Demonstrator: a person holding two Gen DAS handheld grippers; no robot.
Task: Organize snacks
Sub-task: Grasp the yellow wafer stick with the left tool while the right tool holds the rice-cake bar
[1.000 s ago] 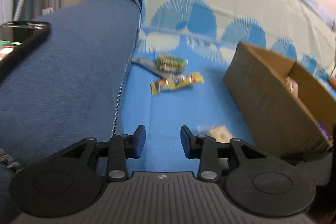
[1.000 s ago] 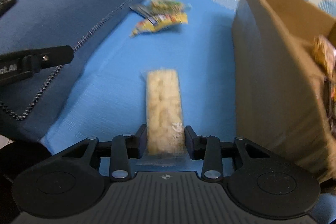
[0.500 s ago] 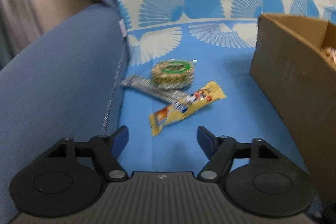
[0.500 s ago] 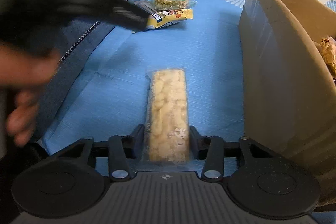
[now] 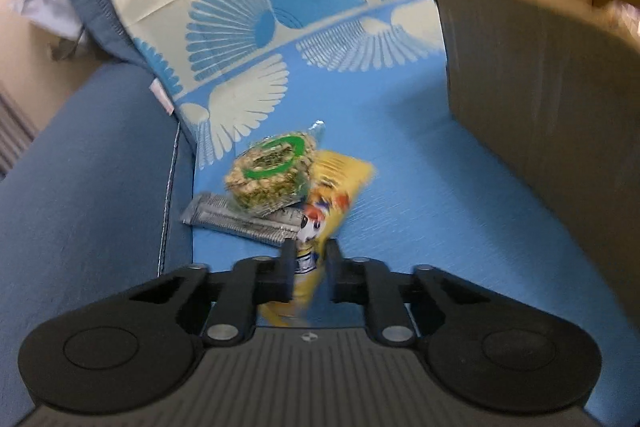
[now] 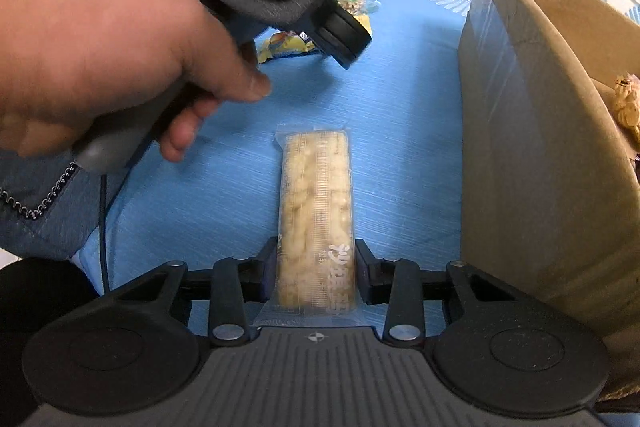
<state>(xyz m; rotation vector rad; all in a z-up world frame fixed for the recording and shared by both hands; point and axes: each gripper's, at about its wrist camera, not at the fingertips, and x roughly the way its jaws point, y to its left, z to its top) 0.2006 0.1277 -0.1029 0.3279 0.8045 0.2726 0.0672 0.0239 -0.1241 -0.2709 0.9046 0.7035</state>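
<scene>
Right gripper (image 6: 316, 267): at the bottom centre of the right wrist view, your jaws are closed most of the way onto the near end of the clear-wrapped rice bar (image 6: 316, 211); both pads touch its sides, so you have it pinched.
Rice bar: it runs straight up the frame from your fingers, over the blue sheet (image 6: 400, 115); whether the far end rests on the sheet I cannot tell.
Left gripper (image 5: 308, 263): low in the left wrist view, narrowed to a slim gap around the near end of the yellow snack packet (image 5: 324, 211). The packet is blurred, so I judge it gripped but not firmly proven.
Left hand (image 6: 108, 59): fills the upper left of the right wrist view, wrapped round the left tool's handle.
Remaining pile: just above the yellow packet, a silver wrapper (image 5: 240, 221) lies flat with a round green-ringed cracker pack (image 5: 268, 179) on top, touching it.
Cardboard box (image 5: 536, 99): stands on the right side of both views, open-topped, some snacks already inside.
Step in hand: both pickups look under way.
Next move: lift each item clear, carry it rightward over the box rim and release; draw the yellow packet out gently so the stacked pair is not dragged.
</scene>
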